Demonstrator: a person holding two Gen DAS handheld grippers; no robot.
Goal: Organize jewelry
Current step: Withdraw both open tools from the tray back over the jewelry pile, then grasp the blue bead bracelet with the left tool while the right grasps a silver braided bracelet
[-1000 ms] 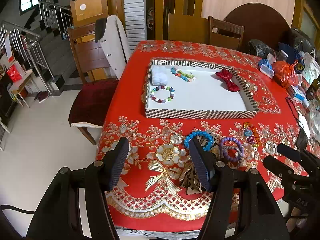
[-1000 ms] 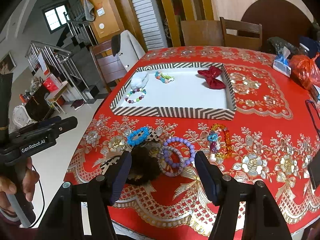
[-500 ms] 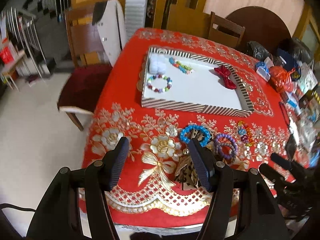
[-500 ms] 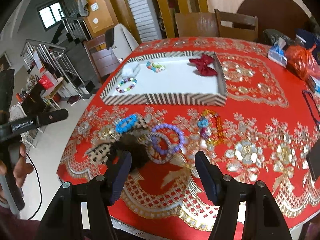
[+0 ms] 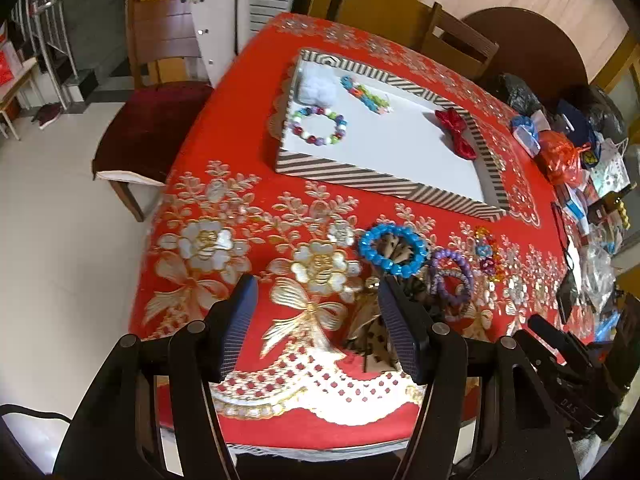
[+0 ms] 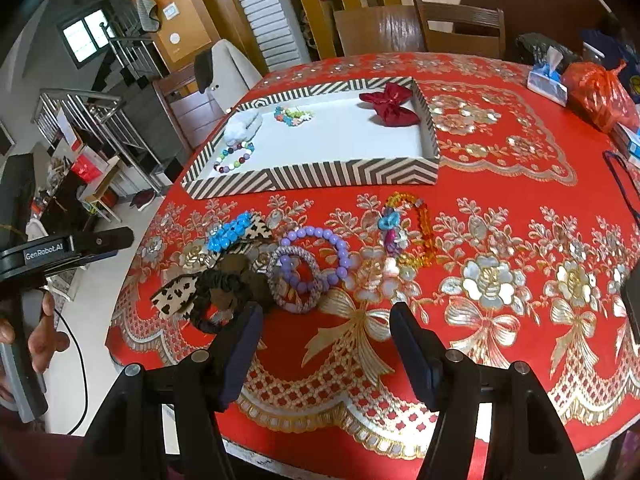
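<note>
On bench (image 6: 500,208), near edge, left to right: leopard-print bow (image 6: 176,298), black scrunchie (image 6: 218,296), blue bracelet (image 6: 228,232), purple bracelet (image 6: 316,252), amber beads (image 6: 416,228). Striped tray (image 6: 312,172) behind. Left tool (image 5: 314,320) and right tool (image 6: 326,336) both spread wide, holding nothing.

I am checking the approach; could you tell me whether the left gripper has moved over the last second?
Yes. The left gripper has swung left and tilted: the striped tray now sits skewed and right of centre, with more floor showing.
</note>
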